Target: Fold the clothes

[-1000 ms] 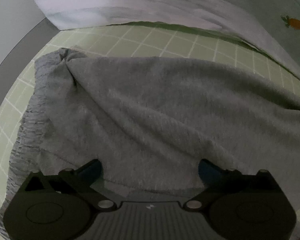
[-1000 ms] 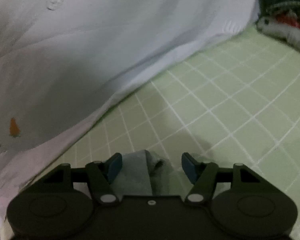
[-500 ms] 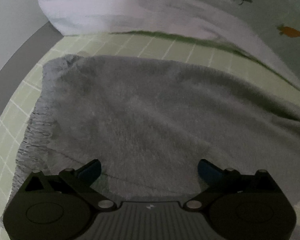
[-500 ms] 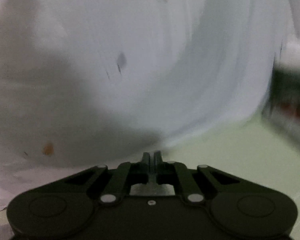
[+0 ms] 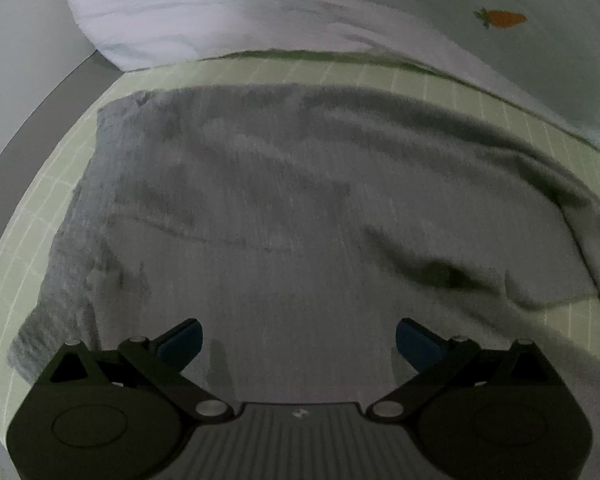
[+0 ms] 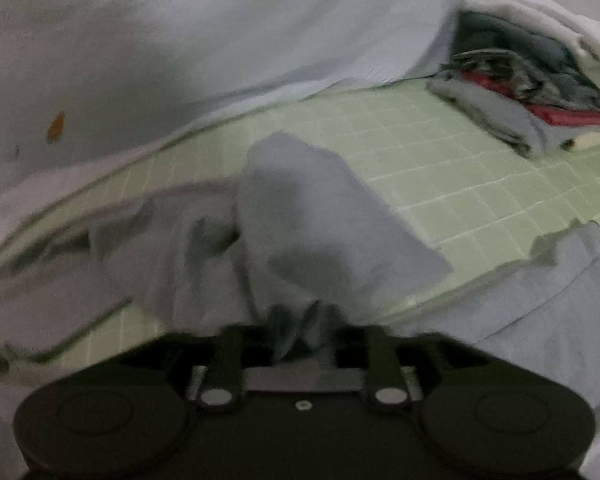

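Presently, in the left wrist view, the left claw (image 5: 298, 340) stands wide open, its blue-padded fingers (image 5: 180, 342) well apart and gripping nothing. Directly beneath and ahead of it lies the grey knitted garment (image 5: 300, 208), spread fairly flat over the pale green sheet with a white grid pattern (image 5: 60, 184). A ribbed band of the garment runs along its left edge. A dark crease crosses the cloth towards the right. Beyond the garment's far edge rests a white quilt printed with small orange carrots (image 5: 500, 20), lying on the green sheet. A grey strip and a white wall show at the far left.

In the right wrist view, which is blurred by motion, the right claw (image 6: 304, 336) has a bunched fold of the grey garment (image 6: 320, 232) between its fingers, and its jaws are opening. Whether the pads press on the cloth cannot be told through the blur. The garment rises in a lifted hump just ahead of the claw and trails off rumpled to the left. Another grey portion of cloth lies at the right edge. The green gridded sheet (image 6: 440, 160) extends beyond it. At the upper right sits a pile of folded clothes in grey, red and white (image 6: 540, 80). The white carrot quilt (image 6: 140, 60) fills the upper left.
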The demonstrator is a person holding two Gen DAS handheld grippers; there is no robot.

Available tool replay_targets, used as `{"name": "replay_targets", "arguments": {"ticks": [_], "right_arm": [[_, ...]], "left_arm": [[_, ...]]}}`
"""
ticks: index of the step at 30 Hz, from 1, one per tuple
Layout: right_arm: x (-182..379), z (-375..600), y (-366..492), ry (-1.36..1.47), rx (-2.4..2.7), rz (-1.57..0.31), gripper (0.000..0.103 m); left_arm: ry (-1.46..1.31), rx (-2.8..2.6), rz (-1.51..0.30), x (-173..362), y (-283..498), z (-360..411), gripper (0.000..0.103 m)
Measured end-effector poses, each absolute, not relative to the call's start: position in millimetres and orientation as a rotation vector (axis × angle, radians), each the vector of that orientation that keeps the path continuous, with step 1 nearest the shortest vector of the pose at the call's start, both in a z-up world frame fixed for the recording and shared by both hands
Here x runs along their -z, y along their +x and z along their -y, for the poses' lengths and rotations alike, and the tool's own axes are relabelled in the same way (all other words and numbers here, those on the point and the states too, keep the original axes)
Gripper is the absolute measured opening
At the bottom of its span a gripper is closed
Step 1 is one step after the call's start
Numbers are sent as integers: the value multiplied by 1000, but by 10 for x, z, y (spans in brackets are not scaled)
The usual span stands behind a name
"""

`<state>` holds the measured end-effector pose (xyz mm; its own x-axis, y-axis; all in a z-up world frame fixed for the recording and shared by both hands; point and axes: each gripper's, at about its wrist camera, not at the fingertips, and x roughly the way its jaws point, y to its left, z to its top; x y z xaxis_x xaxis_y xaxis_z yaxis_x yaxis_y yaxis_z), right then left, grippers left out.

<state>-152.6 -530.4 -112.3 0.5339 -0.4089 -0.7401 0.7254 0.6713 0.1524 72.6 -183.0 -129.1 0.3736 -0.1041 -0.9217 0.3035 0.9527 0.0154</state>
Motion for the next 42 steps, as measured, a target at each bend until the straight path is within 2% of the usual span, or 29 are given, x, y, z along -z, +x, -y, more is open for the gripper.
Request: {"name": "replay_targets", "arguments": {"ticks": [3,4,5,7,10,14,21,22,23,24,25,26,27,30,36,38,39,40,41,42], "right_arm": [[1067,5477,-1538,457,722,-678,49],[1076,5569,-1494,447,726,-674,59],[1089,5662,-1446,437,728,-672,76],[1177,5849,-1297,410,692,-681,98],[1314,6115,-1009,350,623,-727,98],[1481,6347,-732,335,538,-765,103],[1557,6517,-597,257,400,-854,102],[1543,6531,-585,243,402,-863,97],[1521,6546,-592,233,375,-851,82],[1496,6562,-600,211,338,-840,71],[1471,6577,-608,190,301,-831,48],[1440,6587,-612,171,270,-829,18],[1407,6598,-615,152,242,-827,3],[1267,6689,-599,55,264,-780,4],[1005,7466,-532,-44,563,-695,4],[985,7739,-511,-33,652,-703,6],[992,7844,-504,-29,697,-720,11],[997,7909,-518,-34,748,-734,31],[990,7940,-557,-33,780,-735,57],[987,7948,-627,-19,800,-722,64]], "left_arm": [[193,254,-1174,1295,588,1839,101],[195,250,-1173,1285,546,1843,101],[196,246,-1173,1275,503,1847,101],[203,237,-1170,1248,428,1873,101],[209,226,-1166,1220,341,1921,102],[198,197,-1170,1205,241,1987,102],[173,149,-1223,1261,51,2085,102],[179,142,-1227,1269,23,2108,102],[188,141,-1229,1269,-3,2133,102],[197,139,-1231,1268,-29,2159,102],[210,139,-1229,1262,-53,2183,102],[223,138,-1227,1256,-77,2208,102],[238,136,-1224,1250,-98,2224,102],[271,132,-1215,1227,-147,2259,102],[280,112,-1215,1221,-174,2294,102],[280,109,-1218,1224,-167,2297,102],[281,109,-1218,1223,-164,2294,102],[282,109,-1218,1222,-161,2291,102],[285,106,-1215,1217,-154,2289,102],[287,101,-1212,1212,-146,2271,102]]}}
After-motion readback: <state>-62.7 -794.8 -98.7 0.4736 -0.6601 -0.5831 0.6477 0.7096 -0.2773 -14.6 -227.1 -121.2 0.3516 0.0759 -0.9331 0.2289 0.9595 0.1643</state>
